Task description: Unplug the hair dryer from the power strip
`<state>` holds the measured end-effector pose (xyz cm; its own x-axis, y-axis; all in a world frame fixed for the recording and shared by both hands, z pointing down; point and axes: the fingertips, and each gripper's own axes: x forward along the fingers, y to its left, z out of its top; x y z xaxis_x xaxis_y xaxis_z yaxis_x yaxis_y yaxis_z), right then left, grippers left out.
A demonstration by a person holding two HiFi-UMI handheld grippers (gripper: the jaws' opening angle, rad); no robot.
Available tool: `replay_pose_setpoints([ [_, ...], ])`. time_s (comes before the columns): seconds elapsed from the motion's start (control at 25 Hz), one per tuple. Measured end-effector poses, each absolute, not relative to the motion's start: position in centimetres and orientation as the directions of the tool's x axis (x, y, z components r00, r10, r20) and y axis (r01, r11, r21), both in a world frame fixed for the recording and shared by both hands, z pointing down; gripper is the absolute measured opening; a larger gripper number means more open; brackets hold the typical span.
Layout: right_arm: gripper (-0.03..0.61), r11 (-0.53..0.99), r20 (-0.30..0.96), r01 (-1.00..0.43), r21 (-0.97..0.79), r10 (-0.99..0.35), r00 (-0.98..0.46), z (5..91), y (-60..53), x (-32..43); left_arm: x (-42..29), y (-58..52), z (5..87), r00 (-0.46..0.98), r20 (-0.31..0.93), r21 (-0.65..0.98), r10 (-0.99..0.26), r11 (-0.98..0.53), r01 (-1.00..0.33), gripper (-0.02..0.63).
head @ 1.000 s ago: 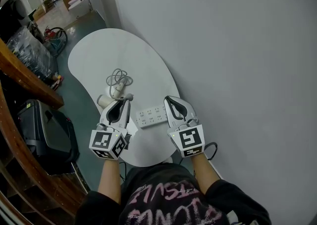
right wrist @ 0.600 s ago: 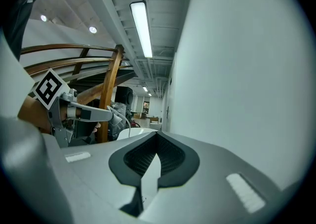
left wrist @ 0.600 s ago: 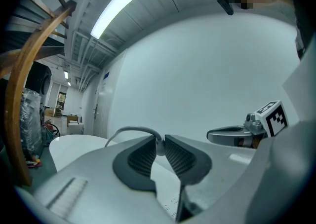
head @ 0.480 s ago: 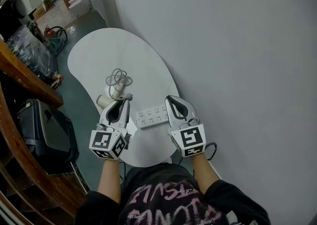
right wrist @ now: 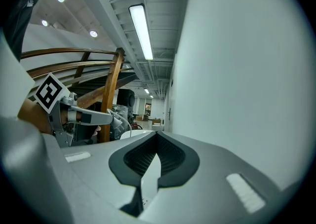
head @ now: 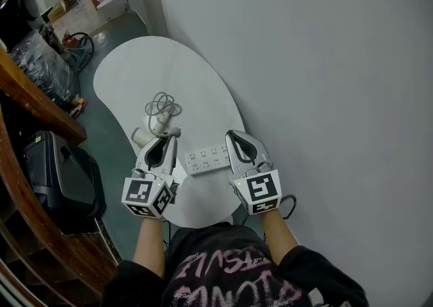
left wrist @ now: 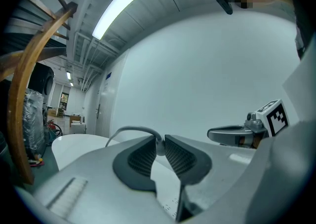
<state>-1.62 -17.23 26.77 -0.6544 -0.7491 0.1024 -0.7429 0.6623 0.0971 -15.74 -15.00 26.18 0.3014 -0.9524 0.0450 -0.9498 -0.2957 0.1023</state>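
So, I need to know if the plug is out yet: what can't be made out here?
- Power strip sockets: too small in the head view to tell if a plug is in.
- Hair dryer: partly hidden behind the left gripper, head view.
- Cord end: left gripper view, covered where that gripper's tips close on it; plug or bare cord, unclear.

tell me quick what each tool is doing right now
left tool: closed on the hair dryer cord
right tool: closed, nothing in it
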Motion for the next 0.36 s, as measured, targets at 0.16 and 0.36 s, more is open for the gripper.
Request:
replay_pose_setpoints([
  [0.16, 0.006, 0.665, 0.105, -0.74, 0.097, -0.747, -0.657, 26.93, -17.4, -1.49, -15.63, -15.11, 26.33, 0.294, 0.045, 0.105, -0.955, -0.289, -0.952, 0.061],
  [0.36, 0.006, 0.665, 0.101, -0.741, 0.092, -0.747, -0.657, 27.28, -17.78, -1.29, -15.57, -15.33, 26.74, 0.29, 0.047, 0.105, -0.956, -0.284, -0.953, 0.061],
])
